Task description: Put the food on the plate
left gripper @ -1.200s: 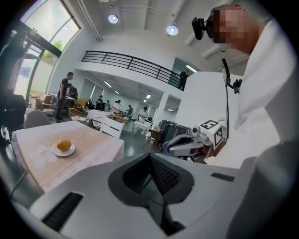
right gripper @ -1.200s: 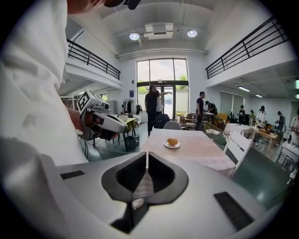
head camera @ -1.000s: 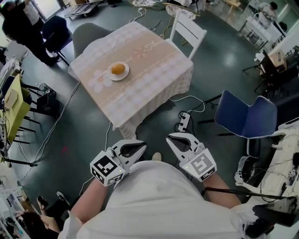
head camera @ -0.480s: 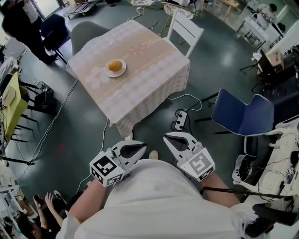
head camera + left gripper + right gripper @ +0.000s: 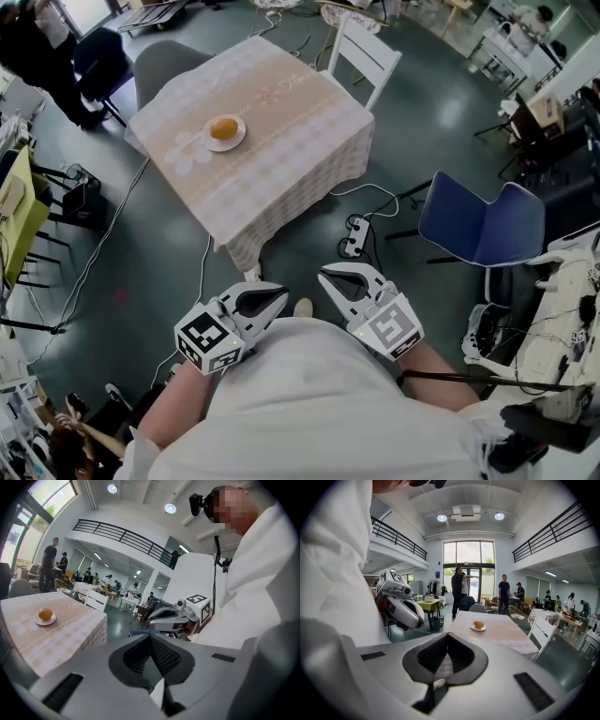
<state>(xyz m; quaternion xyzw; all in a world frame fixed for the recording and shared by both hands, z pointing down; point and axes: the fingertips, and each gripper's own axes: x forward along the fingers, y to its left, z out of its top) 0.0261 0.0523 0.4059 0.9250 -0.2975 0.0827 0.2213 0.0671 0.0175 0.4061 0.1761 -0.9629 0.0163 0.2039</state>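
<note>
An orange, roundish piece of food (image 5: 222,128) lies on a small white plate (image 5: 235,139) on a table with a pale patterned cloth (image 5: 281,112), well away from me across the floor. The same food (image 5: 45,614) (image 5: 478,624) and plate (image 5: 38,621) (image 5: 474,628) show in both gripper views. My left gripper (image 5: 284,293) and right gripper (image 5: 322,274) are held close to my chest, tips nearly facing each other. Both are shut with nothing between their jaws (image 5: 150,637) (image 5: 446,635).
A white chair (image 5: 364,58) stands at the table's far side and a grey chair (image 5: 159,64) at its left. A blue chair (image 5: 478,225), a power strip (image 5: 352,235) and cables lie on the floor. Several people stand around the hall.
The table with the plate has slid up and left in the head view as I step back. Both grippers have stayed by my chest.
</note>
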